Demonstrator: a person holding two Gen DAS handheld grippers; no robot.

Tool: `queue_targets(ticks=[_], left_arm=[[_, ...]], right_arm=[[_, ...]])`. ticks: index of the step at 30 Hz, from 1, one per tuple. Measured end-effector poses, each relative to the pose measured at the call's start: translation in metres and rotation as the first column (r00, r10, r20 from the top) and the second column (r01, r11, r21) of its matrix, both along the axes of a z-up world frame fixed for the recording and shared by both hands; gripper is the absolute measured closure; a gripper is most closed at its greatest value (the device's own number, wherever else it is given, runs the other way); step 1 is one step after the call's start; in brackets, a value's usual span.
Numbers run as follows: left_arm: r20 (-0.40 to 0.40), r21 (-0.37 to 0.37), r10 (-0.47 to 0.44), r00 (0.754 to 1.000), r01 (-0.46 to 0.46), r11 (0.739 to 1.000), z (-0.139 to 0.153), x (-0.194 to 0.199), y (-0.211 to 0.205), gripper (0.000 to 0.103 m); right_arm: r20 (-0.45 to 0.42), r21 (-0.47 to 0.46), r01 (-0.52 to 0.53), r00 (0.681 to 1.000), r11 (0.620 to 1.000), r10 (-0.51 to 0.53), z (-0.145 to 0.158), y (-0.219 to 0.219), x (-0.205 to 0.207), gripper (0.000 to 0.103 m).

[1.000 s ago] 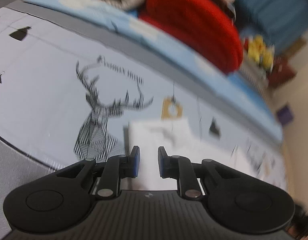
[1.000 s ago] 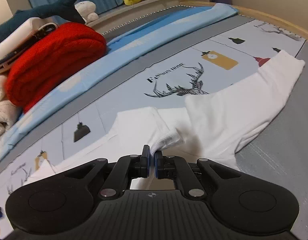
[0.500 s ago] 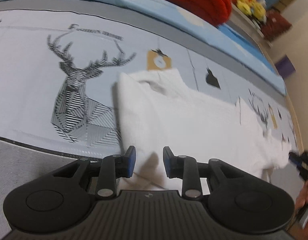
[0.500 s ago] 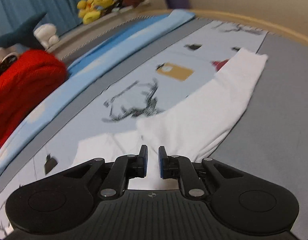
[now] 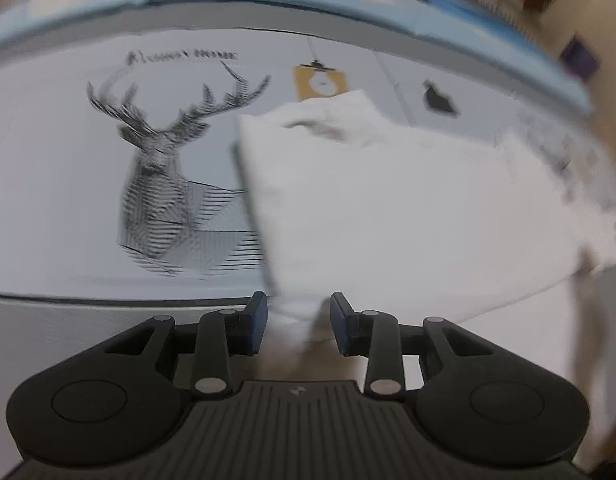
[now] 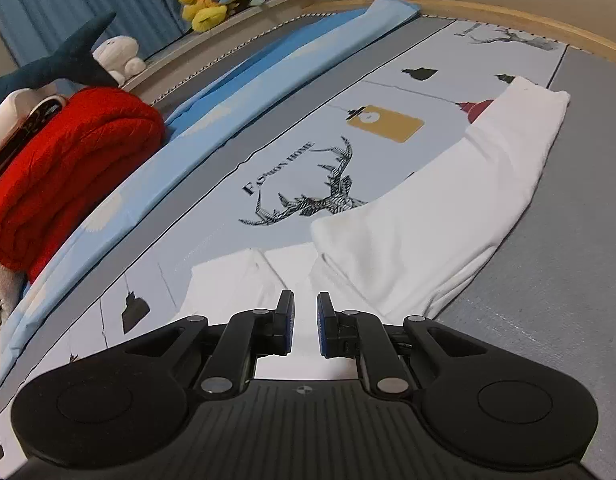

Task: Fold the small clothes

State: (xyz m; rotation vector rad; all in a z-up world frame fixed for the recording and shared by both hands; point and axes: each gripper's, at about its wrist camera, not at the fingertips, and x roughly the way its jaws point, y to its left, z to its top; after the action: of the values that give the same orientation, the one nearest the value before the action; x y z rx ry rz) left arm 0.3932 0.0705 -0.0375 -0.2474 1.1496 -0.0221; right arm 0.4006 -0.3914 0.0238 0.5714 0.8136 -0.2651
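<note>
**Inspector:** Start at the left. Where does the work stand?

**Assistant:** The white garment (image 5: 388, 208) lies on the bed (image 5: 48, 200), on the printed sheet, just right of the deer print (image 5: 168, 184). The left gripper (image 5: 298, 322) hangs low over its near corner. The fingers (image 5: 257, 320) stand well apart, and a corner of the cloth rises into the gap between them. They do not press on it, so I judge nothing is held. The view is blurred, so finer detail is not to be had.

**Inspector:** And to the right?

**Assistant:** The right gripper (image 6: 306, 328) sits over the same white garment (image 6: 428, 220), near the bed's front edge. Its fingers (image 6: 286, 320) are parted by a narrow gap, with cloth seen beneath but none pinched. A red blanket (image 6: 68, 168) and yellow plush toys (image 6: 212, 0) lie toward the bed's far side, well apart from the work.

**Inspector:** Progress?

**Assistant:** Partial, in my judgement. One side of the garment lies turned over the body, and a long part stretches toward the bed's far right corner, unfolded. The piece is not yet a compact bundle. Remaining, as I read it: take the near corner, bring the long part in, then square it off.
</note>
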Motion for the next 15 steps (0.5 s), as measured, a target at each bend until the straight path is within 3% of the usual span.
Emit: queue_targets(ticks=[3,4,6,7,9,10,12,14,15], left_arm=[[-0.025,-0.004,0.009,1.0,-0.01,1.0,-0.005,0.003,-0.001,0.065],[-0.037,0.02,0.0,0.999,0.0,1.0,-0.007,0.003,-0.002,0.083],[-0.03,0.069,0.001,1.0,0.001,0.998,-0.006,0.001,0.0,0.099],[-0.02,0.099,0.017,1.0,-0.015,0.995,-0.003,0.001,0.002,0.103],[0.005,0.244,0.045,0.999,-0.044,0.969,0.002,-0.002,0.005,0.103],[0.012,0.237,0.075,0.997,-0.076,0.968,0.003,-0.002,0.011,0.103],[0.044,0.085,0.127,0.991,-0.13,0.988,0.007,-0.003,0.023,0.103],[0.082,-0.053,0.104,0.991,-0.1,0.994,0.016,-0.001,0.018,0.103],[0.097,-0.07,0.067,0.993,-0.06,0.996,0.019,0.001,0.01,0.101]], right_arm=[[-0.011,0.008,-0.018,1.0,1.0,0.018,-0.002,0.002,0.002,0.09],[-0.013,0.009,-0.022,1.0,1.0,0.022,-0.003,0.003,0.002,0.09],[-0.019,0.01,-0.031,0.999,0.999,0.031,-0.003,0.005,0.003,0.09],[-0.022,0.012,-0.033,0.999,0.999,0.033,-0.004,0.005,0.003,0.09],[-0.029,0.012,-0.033,0.999,0.999,0.033,-0.004,0.005,0.004,0.09],[-0.034,0.011,-0.034,0.999,0.999,0.034,-0.005,0.005,0.004,0.09],[-0.042,0.011,-0.035,0.998,0.999,0.036,-0.006,0.005,0.004,0.09],[-0.049,0.012,-0.039,0.998,0.999,0.04,-0.007,0.004,0.004,0.09],[-0.051,0.015,-0.041,0.998,0.999,0.041,-0.008,0.004,0.004,0.09]])
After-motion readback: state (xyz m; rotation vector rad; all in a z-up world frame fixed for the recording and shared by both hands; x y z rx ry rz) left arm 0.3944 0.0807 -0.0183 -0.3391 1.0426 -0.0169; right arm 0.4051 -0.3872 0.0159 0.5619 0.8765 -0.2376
